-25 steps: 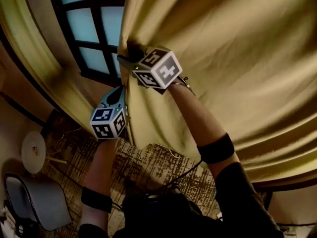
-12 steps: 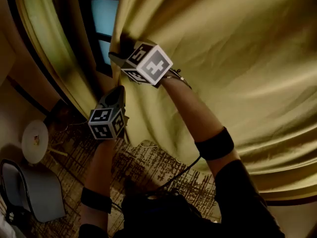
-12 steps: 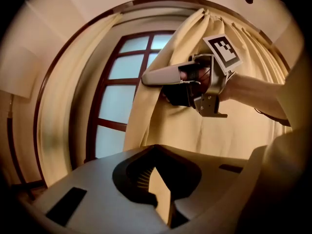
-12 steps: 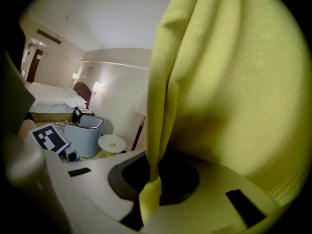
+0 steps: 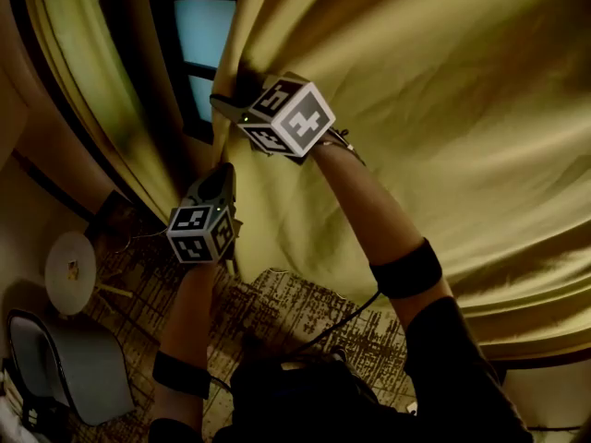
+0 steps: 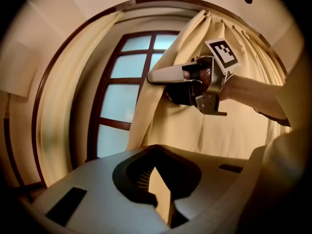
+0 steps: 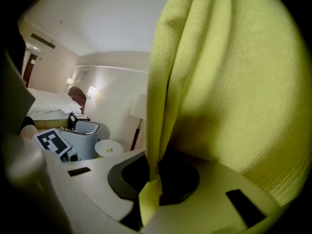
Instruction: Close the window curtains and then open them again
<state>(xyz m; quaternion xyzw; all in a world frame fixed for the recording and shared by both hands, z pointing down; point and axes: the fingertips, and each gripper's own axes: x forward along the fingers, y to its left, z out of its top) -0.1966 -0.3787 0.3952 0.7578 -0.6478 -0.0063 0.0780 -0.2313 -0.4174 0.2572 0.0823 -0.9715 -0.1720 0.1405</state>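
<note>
On the floor at far left stand a grey chair (image 5: 74,377) and a round white surface (image 5: 57,284) that carries one small item, too small to tell. Above them the left curtain (image 5: 102,90) hangs gathered in dull gold folds. Beside it a narrow strip of window (image 5: 205,35) shows, with pale blue panes between dark bars. The left gripper (image 5: 226,172) sits low at the free edge of the right curtain (image 5: 416,109), its jaws closed on a thin sliver of the cloth. Just above it the right gripper (image 5: 223,104) has its jaws clamped on a bunched fold of the same edge, the fabric rising straight out of them. This yellow-gold, finely woven right curtain spreads wide to the right in long shallow folds and covers most of the window.
</note>
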